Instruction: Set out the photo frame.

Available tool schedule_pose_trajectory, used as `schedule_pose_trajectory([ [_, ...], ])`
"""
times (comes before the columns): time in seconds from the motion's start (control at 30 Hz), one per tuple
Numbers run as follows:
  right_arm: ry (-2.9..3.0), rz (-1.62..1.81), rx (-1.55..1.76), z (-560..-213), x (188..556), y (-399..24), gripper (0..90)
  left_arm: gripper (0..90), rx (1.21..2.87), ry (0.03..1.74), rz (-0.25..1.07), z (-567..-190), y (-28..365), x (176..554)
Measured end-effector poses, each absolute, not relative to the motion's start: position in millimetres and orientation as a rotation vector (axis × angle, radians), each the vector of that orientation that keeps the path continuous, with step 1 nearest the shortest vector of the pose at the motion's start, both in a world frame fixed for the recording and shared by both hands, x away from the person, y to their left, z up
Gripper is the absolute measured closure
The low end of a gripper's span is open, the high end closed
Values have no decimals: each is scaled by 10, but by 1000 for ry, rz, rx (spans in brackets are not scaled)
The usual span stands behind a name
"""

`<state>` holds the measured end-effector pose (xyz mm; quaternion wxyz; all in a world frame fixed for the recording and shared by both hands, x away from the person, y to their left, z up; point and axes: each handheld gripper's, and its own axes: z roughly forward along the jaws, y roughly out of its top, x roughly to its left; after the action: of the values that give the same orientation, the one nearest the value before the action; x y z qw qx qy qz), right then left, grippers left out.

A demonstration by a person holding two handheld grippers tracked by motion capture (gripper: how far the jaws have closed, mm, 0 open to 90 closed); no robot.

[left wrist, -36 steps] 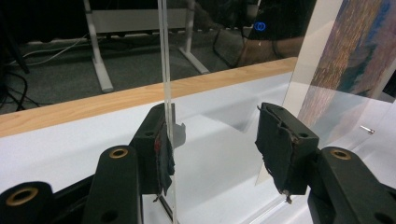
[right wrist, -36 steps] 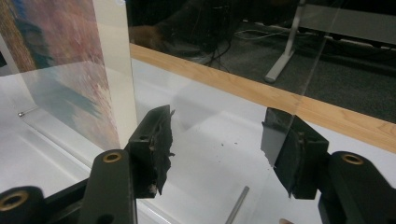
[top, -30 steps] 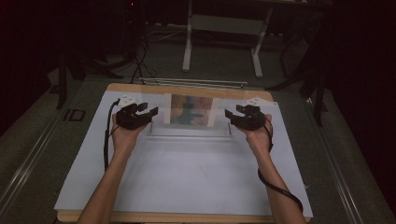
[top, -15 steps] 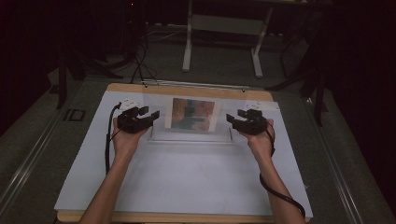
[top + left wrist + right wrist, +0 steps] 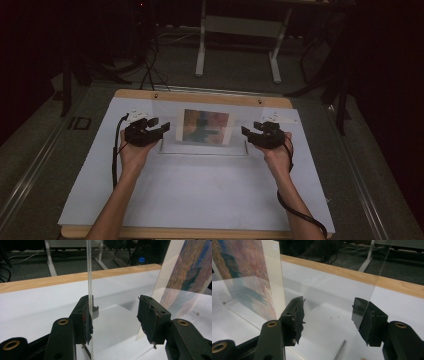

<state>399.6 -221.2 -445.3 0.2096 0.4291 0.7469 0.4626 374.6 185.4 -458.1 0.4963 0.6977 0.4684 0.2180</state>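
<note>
While both hands sit level at the far half of the bench [image 5: 200, 200], the scene reads so:

Thing in hand: a clear plastic picture frame [image 5: 204, 146] standing upright near the far edge, with a colourful print [image 5: 205, 126] in its middle.
Long axis: the frame runs side to side across the bench, 1 end toward each hand.
Left tool [image 5: 161, 129]: jaws apart around the frame's left edge; in the left gripper view the clear sheet [image 5: 90, 277] lies against the left pad while the other pad stands off it, so nothing is clamped.
Right tool [image 5: 246, 133]: jaws apart at the frame's right end; the sheet's edge [image 5: 372, 290] crosses in front of 1 pad, and I cannot tell whether it touches.
Nearer hand: neither, the 2 sit about evenly at opposite ends.
Judgement: closing both tools on the ends would likely be the next need, keeping them level so the sheet does not twist.
</note>
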Motion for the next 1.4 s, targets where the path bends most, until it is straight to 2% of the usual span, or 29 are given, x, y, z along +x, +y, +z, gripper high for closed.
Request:
schedule_pose_trajectory([
  [0.9, 2078, 1311, 1173, -4497, 3900, -2237, 423, 460, 1693, 1159, 508, -4577, 1842, 3623],
  [1.4, 2070, 1294, 1171, -4494, 3858, -2216, 422, 476, 1658, 1109, 493, -4655, 1911, 3631],
])
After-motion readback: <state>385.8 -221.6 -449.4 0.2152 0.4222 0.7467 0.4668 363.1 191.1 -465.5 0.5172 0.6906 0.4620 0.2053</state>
